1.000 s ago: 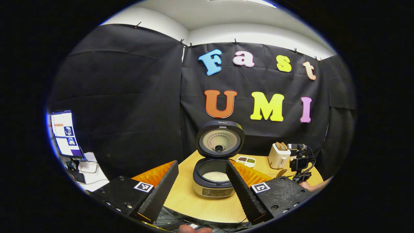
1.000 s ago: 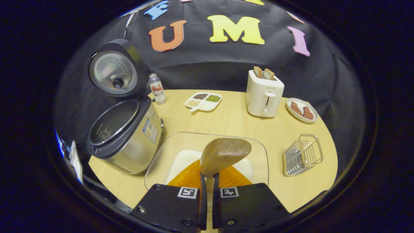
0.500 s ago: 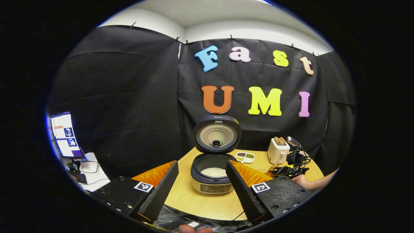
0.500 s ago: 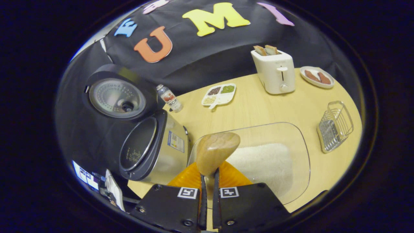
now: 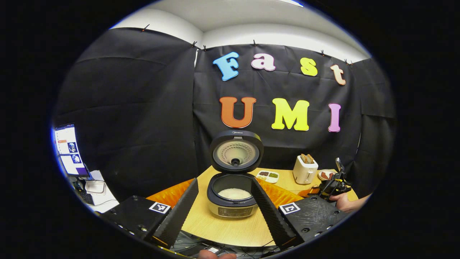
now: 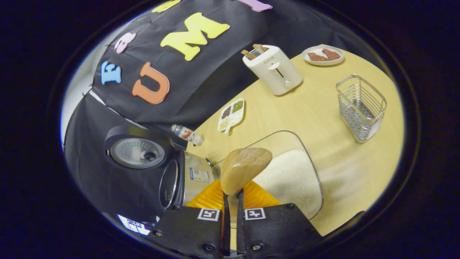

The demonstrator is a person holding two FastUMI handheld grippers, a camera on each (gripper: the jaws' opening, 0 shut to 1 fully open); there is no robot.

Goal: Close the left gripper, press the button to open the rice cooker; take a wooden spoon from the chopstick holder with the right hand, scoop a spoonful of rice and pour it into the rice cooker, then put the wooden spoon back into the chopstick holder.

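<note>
The rice cooker [image 5: 233, 197] stands open on the round table, lid [image 5: 236, 151] upright, white rice in its pot. My left gripper [image 5: 224, 180] is open, fingers wide apart, held back from the cooker's front. My right gripper [image 6: 231, 196] is shut on the handle of the wooden spoon [image 6: 245, 168]. The spoon's bowl sticks forward over the near corner of the glass tray [image 6: 309, 158] of rice [image 6: 287, 176]. The cooker [image 6: 188, 178] lies just left of the tray. The wire chopstick holder [image 6: 361, 108] stands far right. The right gripper [image 5: 332, 185] is also seen in a hand [image 5: 342, 203].
A white toaster [image 6: 273, 68] with bread, a plate [image 6: 322, 55] of food, a divided dish [image 6: 231, 114] of beans and a small bottle [image 6: 187, 133] stand along the table's back. A monitor [image 5: 68, 149] and desk clutter sit off to the left.
The right gripper has rolled and swung with the spoon, so the table now looks tilted and the cooker is lower left. The left gripper has shifted slightly; its fingers stay apart.
</note>
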